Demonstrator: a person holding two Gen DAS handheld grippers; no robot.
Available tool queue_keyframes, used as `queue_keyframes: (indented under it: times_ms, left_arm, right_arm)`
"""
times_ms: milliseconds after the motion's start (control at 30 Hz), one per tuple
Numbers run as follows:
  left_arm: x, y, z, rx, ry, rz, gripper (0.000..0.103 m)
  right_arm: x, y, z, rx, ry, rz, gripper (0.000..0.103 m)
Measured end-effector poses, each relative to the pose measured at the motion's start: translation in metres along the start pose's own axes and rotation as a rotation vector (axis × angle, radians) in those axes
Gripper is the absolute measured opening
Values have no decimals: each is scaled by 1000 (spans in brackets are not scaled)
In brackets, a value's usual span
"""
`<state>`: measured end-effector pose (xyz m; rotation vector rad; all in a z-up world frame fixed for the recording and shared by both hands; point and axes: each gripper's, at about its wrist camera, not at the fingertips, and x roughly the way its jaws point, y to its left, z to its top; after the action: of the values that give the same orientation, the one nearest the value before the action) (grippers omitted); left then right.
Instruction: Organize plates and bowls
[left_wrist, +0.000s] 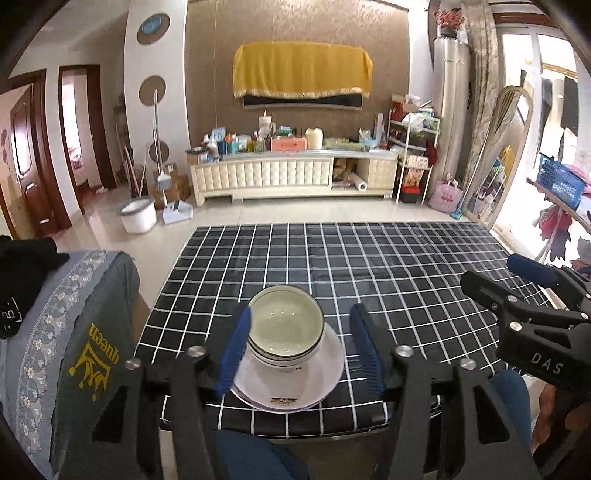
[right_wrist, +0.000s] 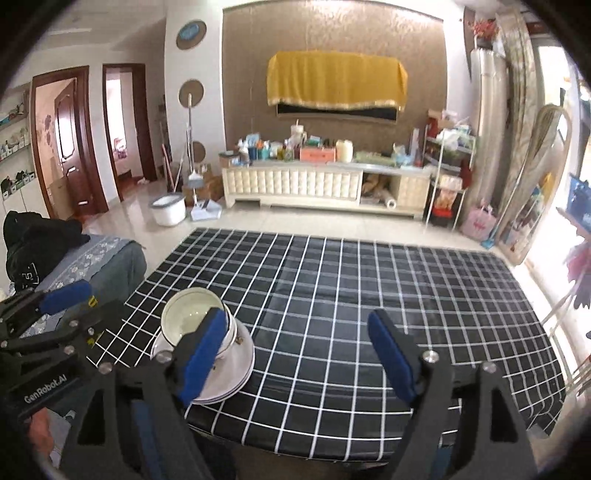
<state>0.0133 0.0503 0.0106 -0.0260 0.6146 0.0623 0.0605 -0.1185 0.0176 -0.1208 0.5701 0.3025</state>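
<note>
A: Left wrist view first: what was shown of the sorting?

B: Pale green ceramic bowls with dark rim lines (left_wrist: 284, 326) were seen nested one inside another, and the nest was set on a stack of white round plates (left_wrist: 288, 380). The whole pile stood near the front edge of the counter covered in black cloth with a white grid (left_wrist: 388, 266). No other dish was seen on it, so the stacking was judged to be finished, or nearly so.

A: And the claws?

B: The left claw (left_wrist: 301, 350) was held apart, its blue pads on either side of the pile but above and short of it; nothing was gripped. The right claw (right_wrist: 301, 354) was spread wide over bare cloth, well to the right of the pile, and was likewise empty.

A: What was left to do?

B: Little could be made out. Whether the pile was meant to be carried elsewhere could not be told.

A: Anything in the way?

B: A grey embroidered fabric cover (left_wrist: 74, 332) lay just left of the counter, with a black garment (right_wrist: 37, 243) on it. A white bucket (left_wrist: 138, 218) and a cream cabinet crowded with bottles (left_wrist: 280, 173) stood on the floor well beyond. The counter around the pile was unobstructed.
</note>
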Motion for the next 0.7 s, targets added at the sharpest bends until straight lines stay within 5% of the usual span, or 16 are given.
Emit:
queue_keyframes:
  times_ms: [100,167,333,700]
  left_arm:
    - [-16,-9,-8,21,-36,11,63]
    - [-24,-14,-14,33,-48,22,80]
    - [-42,-24,-22,48,-85,20,103]
    - [-73,-39,-41,37,-117,44,103]
  right_arm:
    - [-14,0,-5,-32,-47,-29,89]
    - [-24,-1,-11,-39,-85,-43,95]
    - [-33,-9,-22,-33,-83,-63,103]
    - [-62,-12,-43,-6,-84,-51,103]
